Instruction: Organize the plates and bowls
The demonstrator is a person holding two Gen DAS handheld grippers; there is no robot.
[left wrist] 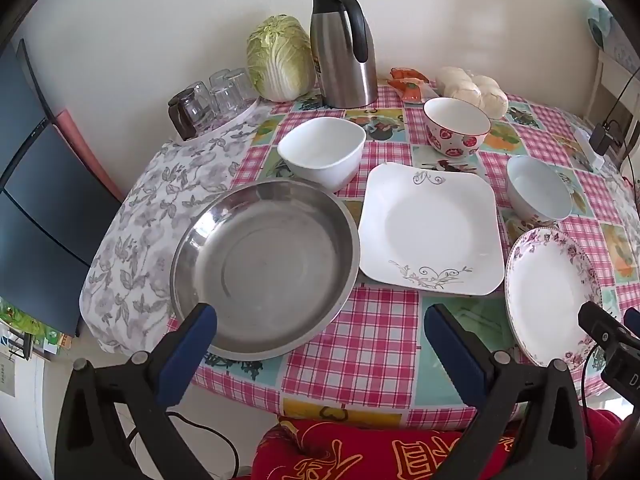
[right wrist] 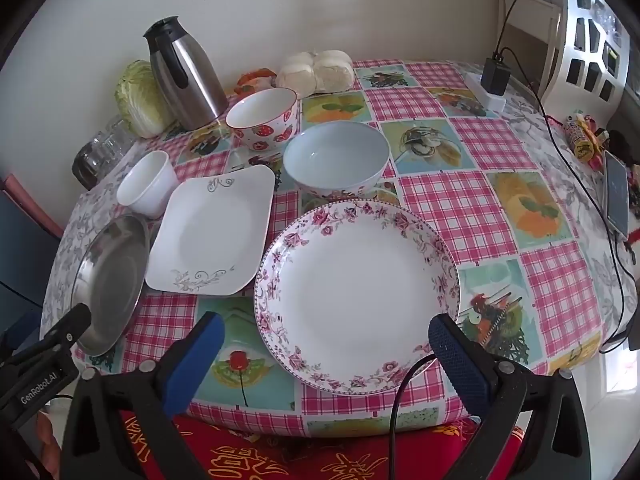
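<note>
A steel pan (left wrist: 266, 268) lies at the table's front left, also in the right wrist view (right wrist: 110, 280). Beside it lie a square white plate (left wrist: 432, 232) (right wrist: 212, 230) and a round floral plate (left wrist: 550, 292) (right wrist: 358, 294). Behind them stand a white squarish bowl (left wrist: 322, 152) (right wrist: 148, 188), a strawberry bowl (left wrist: 456, 126) (right wrist: 264, 118) and a pale blue bowl (left wrist: 538, 188) (right wrist: 336, 162). My left gripper (left wrist: 320, 322) is open and empty, over the front edge between pan and square plate. My right gripper (right wrist: 326, 336) is open and empty, just before the floral plate.
A steel thermos jug (left wrist: 342, 44), a cabbage (left wrist: 280, 58), upturned glasses (left wrist: 208, 100) and bagged buns (left wrist: 474, 86) line the back by the wall. A charger and cable (right wrist: 494, 74) and a phone (right wrist: 616, 192) sit at the right. A red cushion (right wrist: 280, 456) lies below the front edge.
</note>
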